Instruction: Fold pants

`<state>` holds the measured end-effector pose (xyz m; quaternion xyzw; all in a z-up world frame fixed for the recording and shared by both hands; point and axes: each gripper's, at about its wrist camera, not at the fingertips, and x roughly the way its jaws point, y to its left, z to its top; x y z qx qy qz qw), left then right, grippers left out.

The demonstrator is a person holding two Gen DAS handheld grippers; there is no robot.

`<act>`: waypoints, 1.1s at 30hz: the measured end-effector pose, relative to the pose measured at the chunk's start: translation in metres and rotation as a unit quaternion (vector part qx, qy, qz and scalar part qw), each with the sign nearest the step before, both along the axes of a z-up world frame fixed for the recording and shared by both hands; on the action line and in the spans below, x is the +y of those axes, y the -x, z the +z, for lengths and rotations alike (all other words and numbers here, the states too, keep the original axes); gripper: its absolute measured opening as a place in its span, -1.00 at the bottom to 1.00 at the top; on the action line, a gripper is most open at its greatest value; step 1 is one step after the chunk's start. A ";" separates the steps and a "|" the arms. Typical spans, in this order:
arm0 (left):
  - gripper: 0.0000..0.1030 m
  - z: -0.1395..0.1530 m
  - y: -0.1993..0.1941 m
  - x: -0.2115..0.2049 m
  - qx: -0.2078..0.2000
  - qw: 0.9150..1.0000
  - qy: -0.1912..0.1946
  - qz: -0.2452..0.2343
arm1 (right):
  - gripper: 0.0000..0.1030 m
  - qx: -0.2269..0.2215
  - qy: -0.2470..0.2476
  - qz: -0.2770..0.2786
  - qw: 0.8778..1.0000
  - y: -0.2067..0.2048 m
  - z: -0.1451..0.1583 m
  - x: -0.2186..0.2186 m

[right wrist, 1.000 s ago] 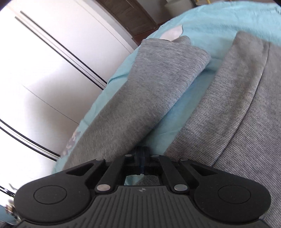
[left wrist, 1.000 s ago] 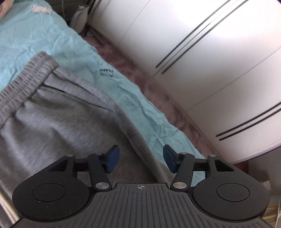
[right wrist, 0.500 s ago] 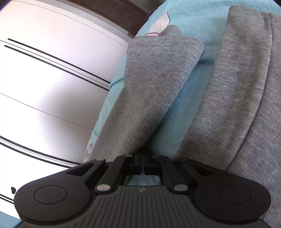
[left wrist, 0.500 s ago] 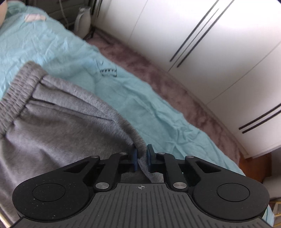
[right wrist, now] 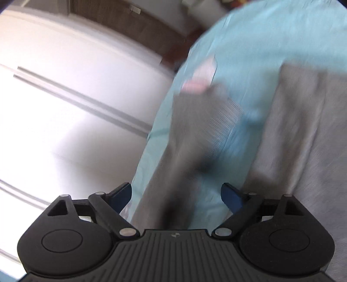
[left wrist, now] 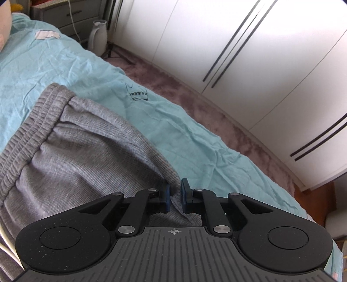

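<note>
Grey sweatpants (left wrist: pixel 86 160) lie on a light blue bed sheet (left wrist: pixel 184 134), their elastic waistband (left wrist: pixel 36 125) at the left of the left wrist view. My left gripper (left wrist: pixel 174 195) is shut on the pants' side edge and lifts it a little. In the blurred right wrist view one pant leg (right wrist: pixel 190 138) runs up the middle and the other leg (right wrist: pixel 308 141) lies at the right. My right gripper (right wrist: pixel 176 195) is open and empty, with the near leg between its blue fingertips (right wrist: pixel 231 197).
White wardrobe doors (left wrist: pixel 249 54) with dark line handles stand along the bed, with a strip of mauve carpet (left wrist: pixel 195 102) between. A white jug (left wrist: pixel 98 34) and a grey drawer unit (left wrist: pixel 65 15) stand at the far end. The bed edge (right wrist: pixel 149 138) drops off at the left.
My left gripper closed on the pants' side edge and raised it. My right gripper, shut on the pant leg before, has opened and let it go; its view is motion blurred.
</note>
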<state>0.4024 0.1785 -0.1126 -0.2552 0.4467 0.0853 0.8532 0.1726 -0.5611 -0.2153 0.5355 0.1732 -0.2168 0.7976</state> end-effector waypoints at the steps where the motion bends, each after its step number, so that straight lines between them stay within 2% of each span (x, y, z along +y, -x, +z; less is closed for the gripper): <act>1: -0.77 -0.001 -0.001 0.000 0.002 1.000 -0.003 -0.001 | 0.74 -0.006 0.005 -0.008 1.000 0.005 0.003 -0.003; 4: -0.77 -0.003 -0.002 -0.001 0.004 1.000 -0.006 -0.003 | 0.61 -0.003 -0.006 -0.004 1.000 0.006 -0.001 -0.012; 5: -0.77 -0.003 -0.002 -0.001 0.004 1.000 -0.004 -0.002 | 0.36 0.001 -0.016 -0.004 1.000 0.004 -0.006 -0.014; 6: -0.77 -0.004 -0.003 -0.001 0.003 1.000 -0.004 -0.003 | 0.00 0.005 -0.024 -0.006 1.000 0.004 -0.011 -0.015; 10: -0.76 -0.005 -0.006 -0.003 0.001 1.000 -0.014 -0.008 | -0.43 0.006 -0.036 -0.002 0.999 -0.009 -0.029 -0.025; 12: -0.76 -0.008 -0.008 -0.005 0.002 1.000 -0.021 -0.012 | -0.81 0.002 -0.041 -0.010 0.999 -0.006 -0.030 -0.028; 17: -0.78 -0.009 -0.003 0.004 -0.003 1.000 0.014 0.010 | -0.86 -0.015 -0.046 -0.014 0.999 0.006 -0.034 -0.026; 21: -0.79 0.028 0.017 0.011 -0.026 0.999 0.021 -0.006 | -0.90 -0.033 -0.021 -0.015 0.999 0.008 -0.017 -0.015; 25: -0.79 0.080 0.047 0.026 -0.059 0.997 0.043 -0.014 | -0.90 -0.070 -0.006 -0.020 0.997 0.024 0.018 -0.013; 30: -0.79 0.140 0.121 0.048 -0.119 0.989 0.072 -0.042 | -0.90 -0.116 -0.006 -0.021 0.993 0.064 0.065 -0.010; 33: -0.79 0.147 0.188 0.063 -0.140 0.984 0.092 -0.067 | -0.90 -0.132 -0.019 -0.024 0.991 0.111 0.081 -0.013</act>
